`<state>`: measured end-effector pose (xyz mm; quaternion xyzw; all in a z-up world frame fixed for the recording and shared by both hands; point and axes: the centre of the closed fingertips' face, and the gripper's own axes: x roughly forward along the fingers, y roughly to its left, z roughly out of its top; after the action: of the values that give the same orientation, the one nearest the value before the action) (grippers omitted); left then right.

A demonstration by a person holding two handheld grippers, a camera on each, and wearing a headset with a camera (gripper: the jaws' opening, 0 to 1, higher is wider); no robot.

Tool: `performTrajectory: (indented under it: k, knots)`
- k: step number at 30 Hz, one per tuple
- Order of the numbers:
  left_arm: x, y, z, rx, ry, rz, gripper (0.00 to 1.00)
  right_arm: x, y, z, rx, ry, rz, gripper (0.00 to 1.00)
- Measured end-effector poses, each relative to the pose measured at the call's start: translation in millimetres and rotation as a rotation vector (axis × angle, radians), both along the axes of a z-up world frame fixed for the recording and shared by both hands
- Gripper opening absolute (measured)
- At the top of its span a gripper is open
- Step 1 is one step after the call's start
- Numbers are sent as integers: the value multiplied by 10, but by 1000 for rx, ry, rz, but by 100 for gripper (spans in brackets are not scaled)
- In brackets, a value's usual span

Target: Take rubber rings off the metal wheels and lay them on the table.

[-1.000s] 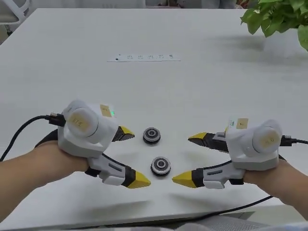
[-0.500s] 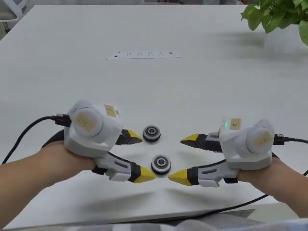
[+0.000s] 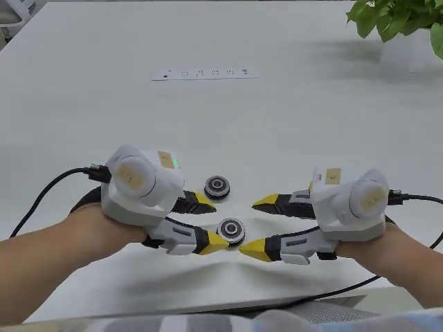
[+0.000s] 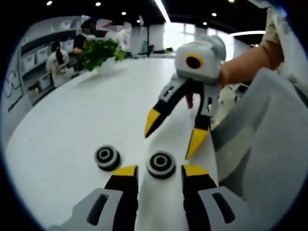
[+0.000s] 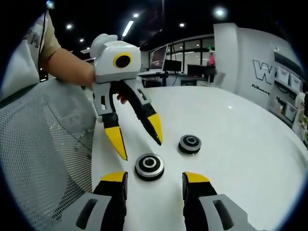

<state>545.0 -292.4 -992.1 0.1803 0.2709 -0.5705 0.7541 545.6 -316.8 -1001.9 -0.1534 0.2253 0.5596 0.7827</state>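
Observation:
Two small metal wheels with black rubber rings lie flat on the white table. The near wheel (image 3: 230, 230) (image 4: 160, 164) (image 5: 149, 166) sits between both grippers; the far wheel (image 3: 217, 185) (image 4: 107, 157) (image 5: 190, 143) lies just beyond it. My left gripper (image 3: 210, 221) (image 4: 159, 171) is open, its yellow tips on either side of the near wheel's left edge without touching. My right gripper (image 3: 257, 225) (image 5: 153, 177) is open too, tips a short way right of the near wheel. Each gripper shows in the other's view, facing it with the jaws spread.
A white power strip (image 3: 205, 73) lies flat at the table's middle far side. A potted green plant (image 3: 396, 19) (image 4: 98, 52) stands at the far right corner. Black cables (image 3: 41, 200) trail from both grippers. The table's near edge is just below the hands. People stand by shelves in the background.
Both grippers have moved inward toward the near wheel, narrowing the gap between them. The wheels have not moved; the head view has shifted slightly.

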Motion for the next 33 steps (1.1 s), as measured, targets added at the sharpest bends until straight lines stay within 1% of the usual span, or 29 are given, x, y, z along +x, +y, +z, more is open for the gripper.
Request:
performTrajectory:
  k: [10,18,19,20,21,24,25,27,28,33]
  knots:
    - [-9,-92,-37,-13,21,2,26,-31,24,-17,2,6,10,40]
    - [-16,-138,-84,-7,13,-9,19,-38,26,-34,0,10,13,39]
    - [1,-143,-75,-8,-16,-14,18,-36,26,-33,0,9,13,39]
    - [-16,-130,-83,-1,-10,-9,17,-35,29,-30,2,10,12,39]
    - [-8,-129,-76,1,-23,-8,16,-33,32,-29,4,10,12,39]
    - [-7,-136,-74,4,-34,-10,16,-30,47,-27,4,8,16,38]
    - [-7,-136,-74,9,-47,-13,16,-29,54,-28,4,7,19,38]
    - [2,-135,-78,12,-57,-9,15,-28,66,-28,6,8,21,38]
    - [9,-138,-75,12,-69,-15,14,-28,75,-30,6,7,22,38]
    - [12,-133,-69,5,-67,0,14,-23,95,-63,7,11,23,36]
